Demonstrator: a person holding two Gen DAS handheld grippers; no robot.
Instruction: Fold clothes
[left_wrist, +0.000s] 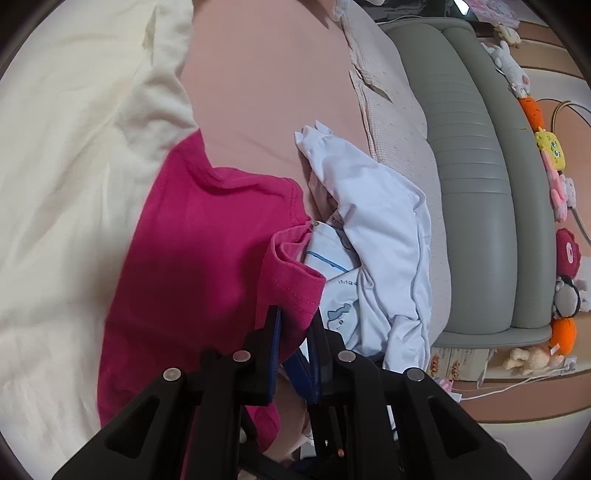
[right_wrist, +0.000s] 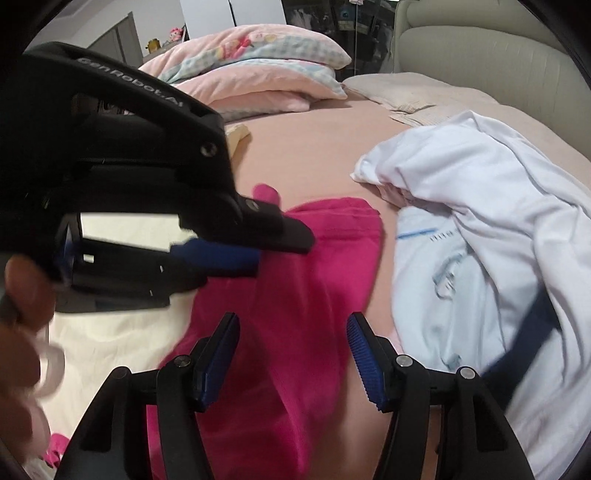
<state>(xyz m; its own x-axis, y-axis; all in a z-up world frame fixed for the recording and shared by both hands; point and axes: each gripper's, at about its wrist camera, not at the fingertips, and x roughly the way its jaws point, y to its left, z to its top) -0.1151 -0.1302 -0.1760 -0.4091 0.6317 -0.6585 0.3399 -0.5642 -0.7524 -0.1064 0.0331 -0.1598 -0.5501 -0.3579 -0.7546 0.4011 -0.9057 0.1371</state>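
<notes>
A pink shirt (left_wrist: 207, 240) lies mid-frame on the bed (left_wrist: 266, 92), its sleeve clamped in the left gripper (left_wrist: 295, 332). The right gripper (right_wrist: 291, 354) hovers over it, jaws apart. The thin pinch may slip; the white clothes (left_wrist: 376, 221) alongside could snag.

Shirt (left_wrist: 192, 258): we see matt magenta knit cloth.
White top (left_wrist: 373, 229): thin, smooth cloth.
Bed (left_wrist: 258, 92): smooth pink sheet.
Pads (right_wrist: 364, 360): ribbed blue rubber.
Headboard (left_wrist: 476, 177): we see smooth grey-green padding.
</notes>
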